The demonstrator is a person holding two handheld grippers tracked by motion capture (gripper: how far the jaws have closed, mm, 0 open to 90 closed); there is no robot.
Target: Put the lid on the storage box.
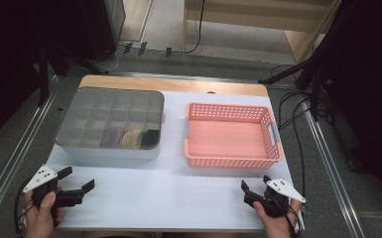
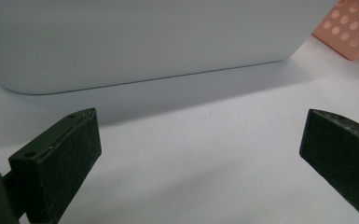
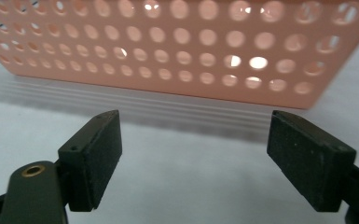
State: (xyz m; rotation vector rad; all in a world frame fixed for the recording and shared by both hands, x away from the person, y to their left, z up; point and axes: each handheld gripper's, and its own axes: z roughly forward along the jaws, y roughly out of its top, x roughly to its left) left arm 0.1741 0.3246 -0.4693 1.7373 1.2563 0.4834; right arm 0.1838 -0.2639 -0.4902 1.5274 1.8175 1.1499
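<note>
My desk (image 1: 178,198) is covered by a plain white sheet, with a strip of pale wood showing along its far edge. Metal rails run down both sides over grey floor, dark stands and black cables crowd the right, and light wooden furniture stands beyond the desk.

On the left half sits a grey rectangular plastic organiser box with a smoky clear lid (image 1: 110,124), divided into many small compartments. In the front row I make out three bundles, purplish, cream and black; they could be folded cloth, though the lid blurs them. Just beside it, apart, on the right half, lies the salmon-pink perforated plastic basket (image 1: 230,135), with nothing in it.

My left claw (image 1: 77,179) rests near the front left corner of the desk, jaws spread wide and holding nothing; in the left gripper view the organiser's grey wall rises straight ahead. My right claw (image 1: 254,186) sits near the front right, likewise wide open and bare, facing the basket's near wall. Nothing stands between either claw and the container ahead of it.
</note>
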